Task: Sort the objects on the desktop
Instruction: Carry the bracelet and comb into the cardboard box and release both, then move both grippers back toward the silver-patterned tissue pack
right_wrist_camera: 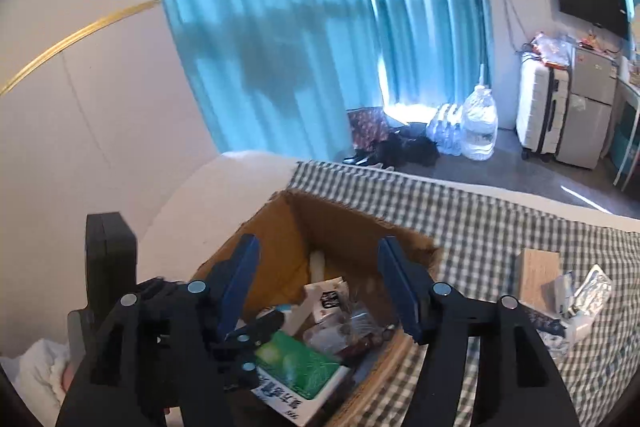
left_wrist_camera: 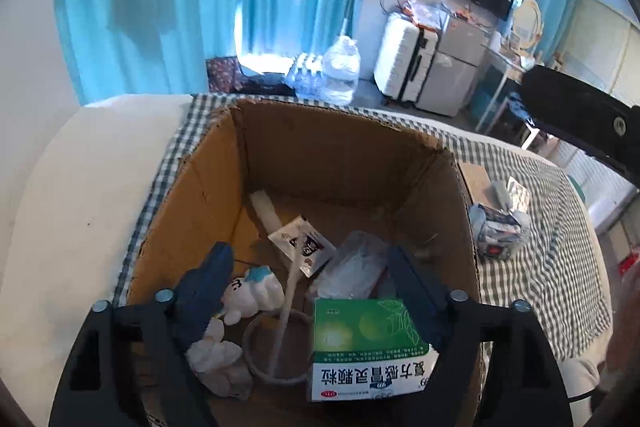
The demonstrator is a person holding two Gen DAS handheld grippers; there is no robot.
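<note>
Inside one cardboard box (left_wrist_camera: 344,163), one green medicine box (left_wrist_camera: 368,343), two open hand-held grippers.

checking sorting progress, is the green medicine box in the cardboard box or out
In: the green medicine box lies inside the cardboard box, between the left gripper's open fingers.

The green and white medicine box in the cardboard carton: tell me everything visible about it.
The green and white medicine box is a printed cardboard pack, green on top with leaf artwork, its white side bearing dark Chinese lettering. It looks closed and undamaged. It lies tilted at the near side of the brown cardboard carton, against clear plastic packets, between the open left gripper's fingers.
</note>
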